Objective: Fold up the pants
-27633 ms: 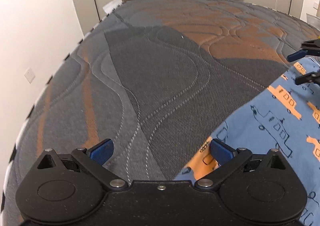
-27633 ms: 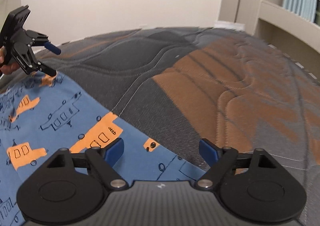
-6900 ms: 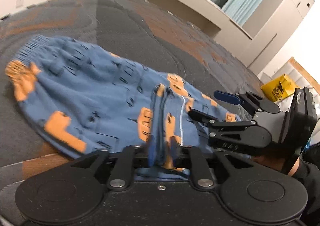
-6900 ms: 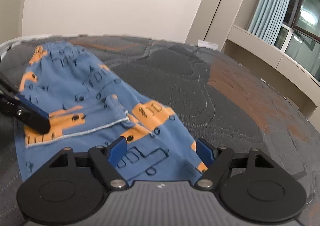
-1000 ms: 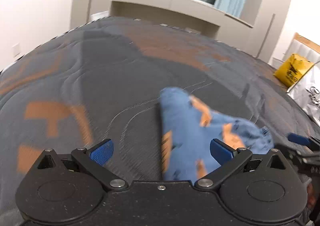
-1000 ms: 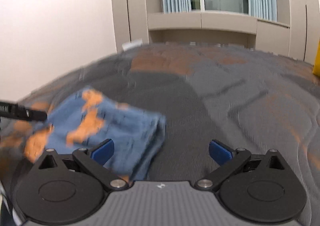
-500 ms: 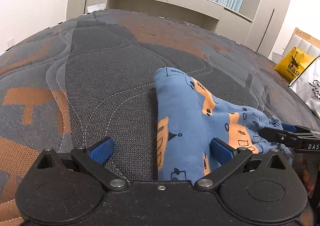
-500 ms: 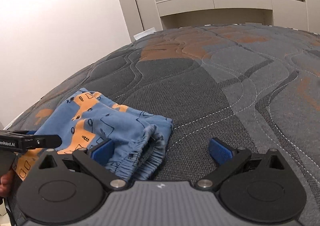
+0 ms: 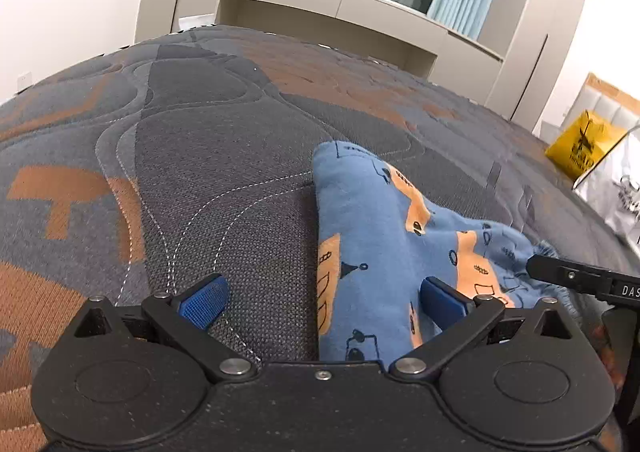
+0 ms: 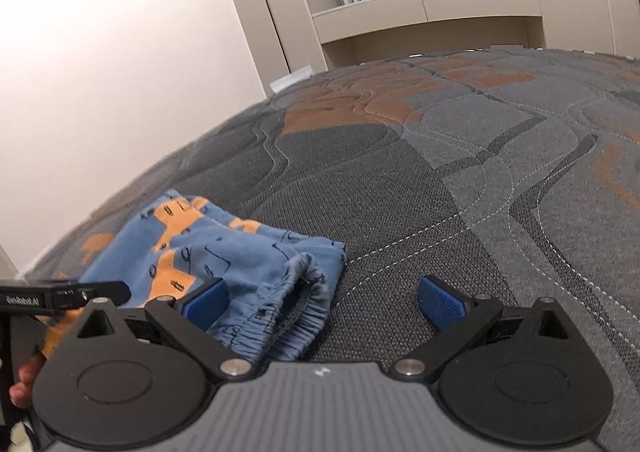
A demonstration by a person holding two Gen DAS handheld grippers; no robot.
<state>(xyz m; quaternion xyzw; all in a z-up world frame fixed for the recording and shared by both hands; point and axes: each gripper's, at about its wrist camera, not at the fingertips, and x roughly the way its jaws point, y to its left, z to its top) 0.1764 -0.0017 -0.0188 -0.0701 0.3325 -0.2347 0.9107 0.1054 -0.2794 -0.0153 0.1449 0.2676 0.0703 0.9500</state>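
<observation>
The blue pants (image 9: 372, 236) with orange vehicle prints lie folded into a small bundle on the quilted grey and orange mattress (image 9: 200, 140). My left gripper (image 9: 324, 298) is open just above the bundle's near end, its right pad over the fabric, nothing held. In the right wrist view the same pants (image 10: 224, 256) show their gathered waistband toward me. My right gripper (image 10: 324, 302) is open too, its left pad over the waistband edge. Each gripper's finger shows at the edge of the other's view.
The mattress (image 10: 460, 192) stretches away on all sides of the bundle. A yellow bag (image 9: 580, 144) and a white bag (image 9: 620, 188) sit at the far right edge. Beige cabinets (image 10: 432, 20) and a curtained window stand beyond the bed; a white wall lies to the left.
Both grippers have steadied and come a little closer over the folded bundle since the blurred frames a second ago. The pants lie still and both grippers stay open.
</observation>
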